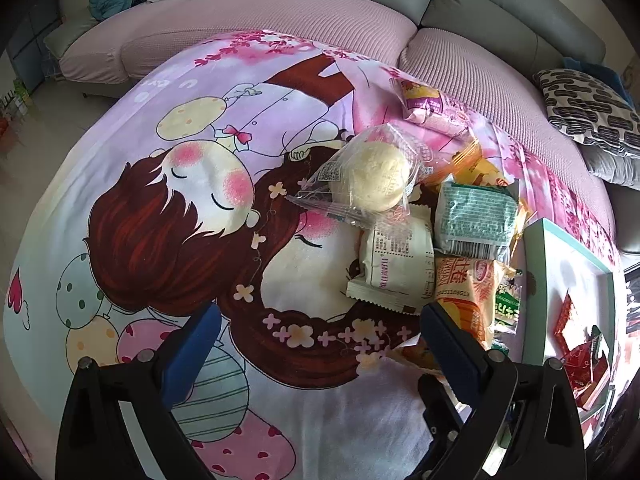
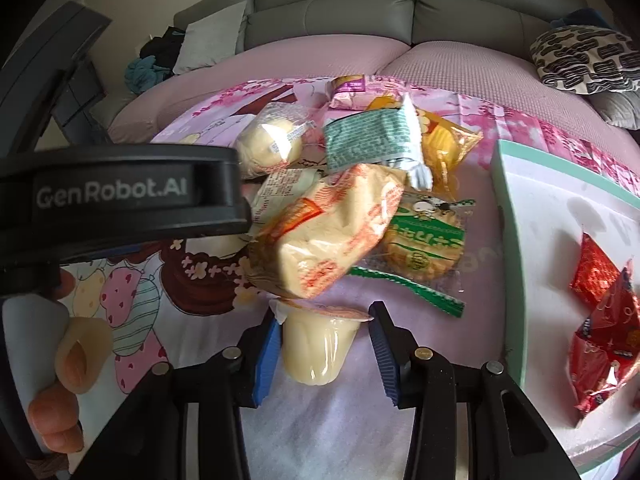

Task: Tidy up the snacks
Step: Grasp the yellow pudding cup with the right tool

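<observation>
Right wrist view: the right gripper [image 2: 324, 350] has its fingers astride a pale jelly cup [image 2: 318, 346] lying on its side at the near edge of the snack pile [image 2: 352, 200]. The left finger pad touches the cup wall; the right pad stands just clear, so the grip is not yet complete. The cup's foil lid end tucks under the yellow bread pack [image 2: 332, 236].

Left wrist view: the left gripper [image 1: 316, 344] hangs wide open over the printed cloth [image 1: 160, 220], holding nothing, with the pile just to its right.

Procedure for the step in hand, as judged from this position:
1. Finish closing until both pads bear on the cup wall, at mid-body rather than at the lid rim.
2. Apply light pressure only; the cup looks soft-walled and may deform or slip out.
3. Draw the cup toward the near side before lifting, so the lid clears the bread pack without dragging it.
4. Carry it right to the tray [image 2: 516, 216], where red packets [image 2: 600, 320] already lie, and set it on a bare part.

The left gripper may steady the pile if it shifts.
</observation>
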`<action>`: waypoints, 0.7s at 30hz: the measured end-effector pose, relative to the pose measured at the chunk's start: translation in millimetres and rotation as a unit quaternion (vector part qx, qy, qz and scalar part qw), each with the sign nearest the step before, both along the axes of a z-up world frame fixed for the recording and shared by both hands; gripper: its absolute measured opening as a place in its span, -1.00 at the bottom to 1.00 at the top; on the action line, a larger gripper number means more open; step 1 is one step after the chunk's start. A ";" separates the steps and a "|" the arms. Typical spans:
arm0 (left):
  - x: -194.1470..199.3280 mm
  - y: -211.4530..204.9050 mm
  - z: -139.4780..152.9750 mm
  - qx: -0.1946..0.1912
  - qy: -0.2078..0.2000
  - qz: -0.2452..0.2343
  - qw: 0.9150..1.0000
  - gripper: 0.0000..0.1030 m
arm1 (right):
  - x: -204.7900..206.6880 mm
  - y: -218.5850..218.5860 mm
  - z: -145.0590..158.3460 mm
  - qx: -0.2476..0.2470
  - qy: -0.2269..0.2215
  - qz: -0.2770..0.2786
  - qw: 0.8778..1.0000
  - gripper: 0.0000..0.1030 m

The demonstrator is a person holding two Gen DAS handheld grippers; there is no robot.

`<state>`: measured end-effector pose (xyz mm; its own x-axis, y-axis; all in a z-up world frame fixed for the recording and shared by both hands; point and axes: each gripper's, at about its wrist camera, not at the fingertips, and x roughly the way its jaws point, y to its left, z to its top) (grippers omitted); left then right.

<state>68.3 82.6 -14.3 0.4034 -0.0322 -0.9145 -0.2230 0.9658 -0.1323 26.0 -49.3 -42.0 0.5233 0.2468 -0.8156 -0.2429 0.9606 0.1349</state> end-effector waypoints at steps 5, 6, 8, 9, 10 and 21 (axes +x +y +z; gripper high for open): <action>-1.2 -0.9 2.9 -0.001 -0.006 0.000 1.000 0.93 | 0.5 -14.7 2.6 0.000 0.002 -0.021 1.000 -0.12; -1.4 -1.5 3.7 0.000 -0.007 -0.001 1.000 0.93 | 1.0 -17.8 3.3 -0.001 0.002 -0.025 1.000 -0.12; -2.0 -2.7 5.1 0.000 -0.010 -0.001 1.000 0.93 | 2.7 -22.6 4.4 -0.001 0.000 -0.033 0.999 -0.12; -2.1 -3.4 5.9 0.000 -0.012 -0.002 1.000 0.93 | 1.9 -25.1 5.8 -0.001 -0.001 -0.037 0.999 -0.12; -2.4 -4.0 6.5 0.000 -0.013 -0.003 1.000 0.93 | 1.8 -27.8 7.3 -0.001 -0.002 -0.041 0.999 -0.12; -1.4 -26.7 7.7 -0.008 -0.024 -0.033 0.999 0.93 | -5.5 -58.2 28.8 0.002 -0.028 -0.076 0.997 -0.12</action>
